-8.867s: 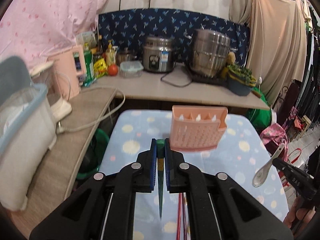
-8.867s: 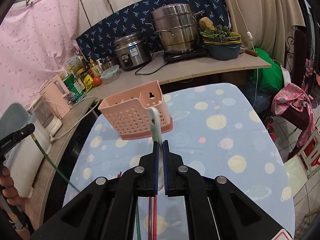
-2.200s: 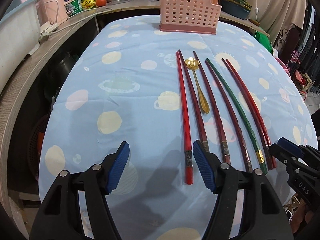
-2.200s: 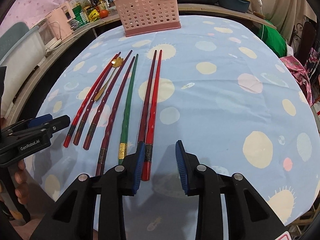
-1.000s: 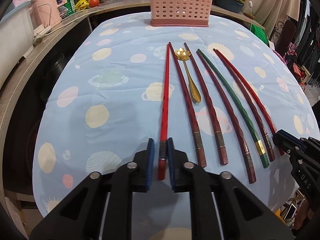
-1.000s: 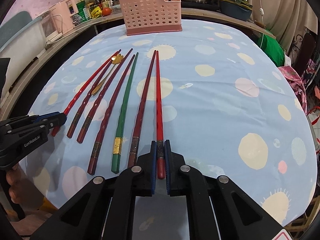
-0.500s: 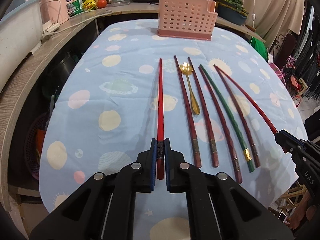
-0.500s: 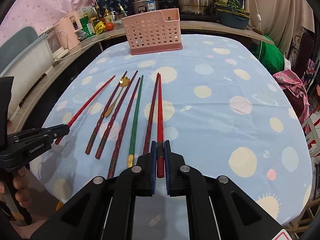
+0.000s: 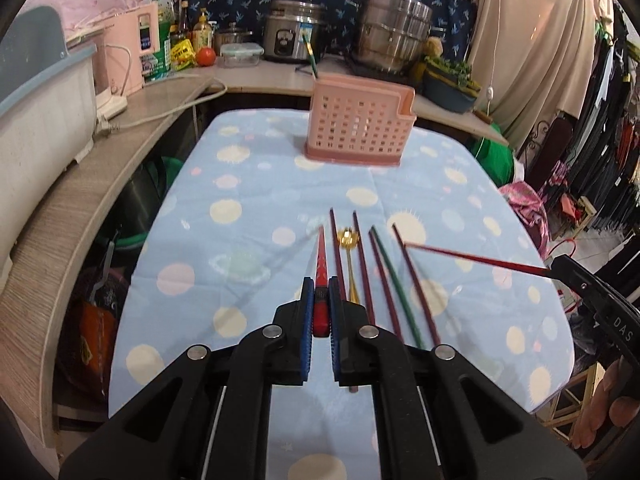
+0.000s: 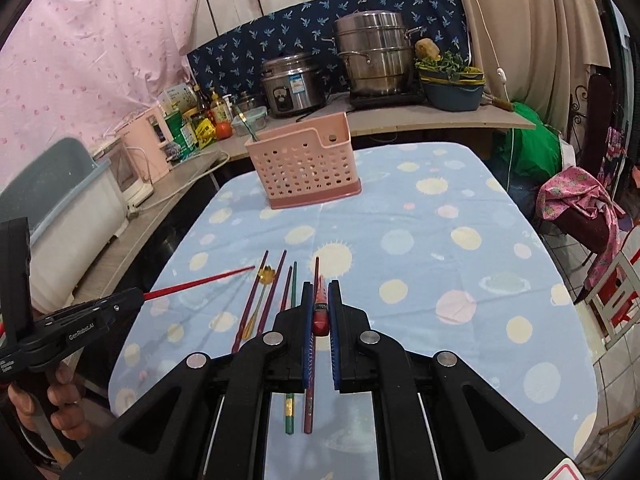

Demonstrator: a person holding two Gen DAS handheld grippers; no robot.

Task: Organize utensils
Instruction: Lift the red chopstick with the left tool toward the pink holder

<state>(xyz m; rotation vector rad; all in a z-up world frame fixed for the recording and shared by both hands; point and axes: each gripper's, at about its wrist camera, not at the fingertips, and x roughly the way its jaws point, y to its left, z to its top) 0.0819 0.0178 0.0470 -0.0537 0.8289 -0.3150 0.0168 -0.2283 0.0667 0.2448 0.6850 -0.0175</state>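
Each tool, left and right, is clamped on a lifted red chopstick, while four chopsticks and the gold spoon lie outside the pink caddy.

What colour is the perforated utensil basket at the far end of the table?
Pink: the basket shows best in the left wrist view.

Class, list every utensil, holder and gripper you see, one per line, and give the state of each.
Left gripper: shut on a bright red chopstick, lifted.
Right gripper: shut on a second bright red chopstick, lifted.
Pink perforated plastic basket: upright, holding one green chopstick.
Gold spoon: flat on cloth.
Green chopstick on cloth: lying flat.
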